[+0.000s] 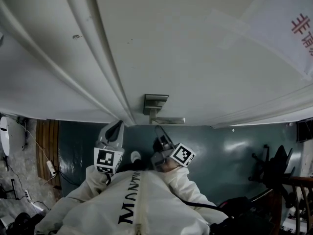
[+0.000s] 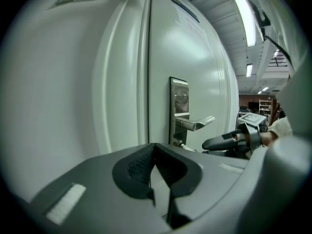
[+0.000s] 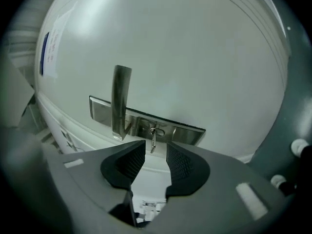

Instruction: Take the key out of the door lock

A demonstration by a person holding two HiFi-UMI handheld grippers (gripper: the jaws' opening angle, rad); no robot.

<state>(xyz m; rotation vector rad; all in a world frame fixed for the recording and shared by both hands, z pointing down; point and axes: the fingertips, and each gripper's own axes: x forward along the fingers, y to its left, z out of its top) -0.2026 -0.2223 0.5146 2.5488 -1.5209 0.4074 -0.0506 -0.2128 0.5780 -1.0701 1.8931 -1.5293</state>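
Key (image 3: pixel 153 139) sits in the lock of a steel lock plate (image 3: pixel 187 133) on the white door (image 3: pixel 195 57), directly ahead of the right gripper (image 3: pixel 151 151) and lined up with the gap between its jaws. Those jaws stand spread, with their ribbed black pads parallel and nothing between them; the key lies just beyond their tips, and whether it touches them cannot be told. The lever handle (image 3: pixel 120 99) juts from the same plate, ahead and to the left of the right gripper's left pad. A sheet with a blue strip (image 3: pixel 48 47) is stuck to the door far off to that gripper's left. The left gripper (image 2: pixel 155 147) is held back from the door, beside its partner, with its pads pressed together at the tips and holding nothing. From the left gripper, the plate and handle stand ahead and slightly to the right, and the right gripper reaches in from further right, with its black tip just short of the plate. From above, both grippers sit close in front of the person's white jacket (image 1: pixel 142 204), over a dark green floor (image 1: pixel 225 146).
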